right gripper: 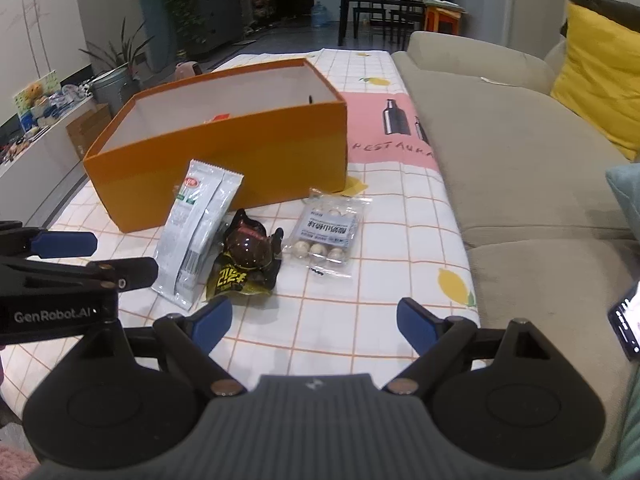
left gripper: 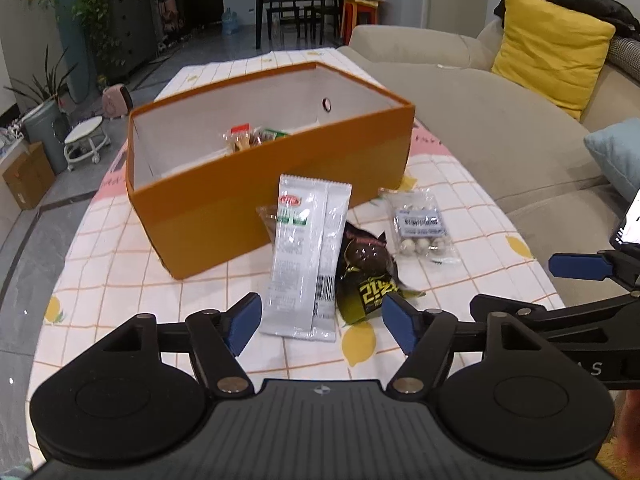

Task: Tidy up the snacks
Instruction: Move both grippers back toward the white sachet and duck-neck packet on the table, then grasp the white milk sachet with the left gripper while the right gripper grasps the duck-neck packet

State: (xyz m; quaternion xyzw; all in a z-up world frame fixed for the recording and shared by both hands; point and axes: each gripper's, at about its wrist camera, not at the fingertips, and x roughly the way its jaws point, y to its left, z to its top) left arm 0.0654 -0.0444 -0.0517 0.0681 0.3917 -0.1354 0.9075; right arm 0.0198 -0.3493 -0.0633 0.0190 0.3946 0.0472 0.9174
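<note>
Three snacks lay on the desk just before the orange box, which already held a few packets: a white packet, a dark pouch and a bag of balls. We held the left gripper and right gripper wide apart, empty, touching nothing, presumably readied for pickup.

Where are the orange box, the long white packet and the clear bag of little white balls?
orange box (left gripper: 256,196), left wrist view, its front wall.
long white packet (left gripper: 304,256), left wrist view, its middle.
clear bag of white balls (right gripper: 326,236), right wrist view, its label.
</note>
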